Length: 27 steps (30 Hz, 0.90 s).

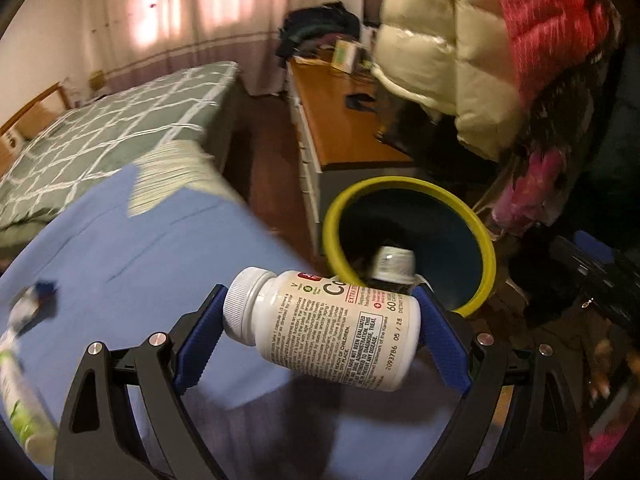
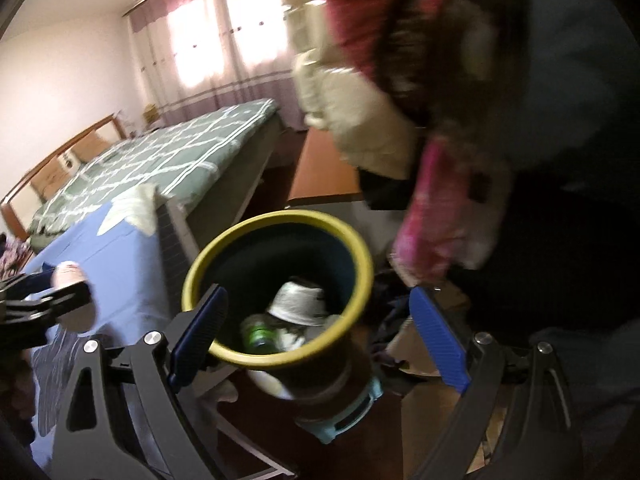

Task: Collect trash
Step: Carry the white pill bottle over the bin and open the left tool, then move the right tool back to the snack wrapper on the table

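The left gripper (image 1: 320,332) has its jaws clamped on a white pill bottle (image 1: 324,326), held sideways just beside the yellow-rimmed bin (image 1: 486,276), apparently ready to drop it in. The right gripper (image 2: 320,336), jaws wide and empty, hangs over the bin, which already holds trash.

A white pill bottle (image 1: 320,326) with a white cap lies sideways, low in the frame. Behind it stands a yellow-rimmed bin (image 1: 408,242) with trash inside.

Left tool (image 1: 322,332) clamped shut; right tool (image 2: 318,334) spread wide.
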Available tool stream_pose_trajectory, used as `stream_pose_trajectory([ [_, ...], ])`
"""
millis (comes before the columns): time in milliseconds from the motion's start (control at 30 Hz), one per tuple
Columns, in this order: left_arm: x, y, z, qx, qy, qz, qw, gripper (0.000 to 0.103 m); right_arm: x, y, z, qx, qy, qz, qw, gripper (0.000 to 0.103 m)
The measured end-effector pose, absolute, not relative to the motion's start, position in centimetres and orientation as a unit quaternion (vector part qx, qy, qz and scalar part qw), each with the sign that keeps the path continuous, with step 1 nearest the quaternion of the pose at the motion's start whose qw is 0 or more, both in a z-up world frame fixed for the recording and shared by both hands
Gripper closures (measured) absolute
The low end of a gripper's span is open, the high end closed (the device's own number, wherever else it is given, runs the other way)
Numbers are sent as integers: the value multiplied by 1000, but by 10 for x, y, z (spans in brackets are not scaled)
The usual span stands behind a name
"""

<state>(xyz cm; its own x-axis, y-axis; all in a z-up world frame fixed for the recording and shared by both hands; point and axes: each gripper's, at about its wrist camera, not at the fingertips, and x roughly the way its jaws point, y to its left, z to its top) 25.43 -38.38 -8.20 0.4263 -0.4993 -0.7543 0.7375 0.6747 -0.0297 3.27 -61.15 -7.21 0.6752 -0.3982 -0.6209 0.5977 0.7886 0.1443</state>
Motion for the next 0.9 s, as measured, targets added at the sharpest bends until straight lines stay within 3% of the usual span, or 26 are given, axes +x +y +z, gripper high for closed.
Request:
stream_pose_trajectory([
  [233, 260, -469, -102, 176, 406, -386, 810, 13, 7, -630, -72, 192, 283, -292, 893, 13],
  [467, 269, -502, -114, 178, 418, -384, 804, 11, 7, -632, -71, 201, 281, -288, 893, 13],
  [533, 274, -499, -113, 176, 419, -373, 809, 5, 9, -630, -73, 199, 282, -287, 893, 13],
  [900, 268, -367, -70, 91, 388, -330, 856, 5, 33, -605, -79, 191, 302, -253, 899, 13],
])
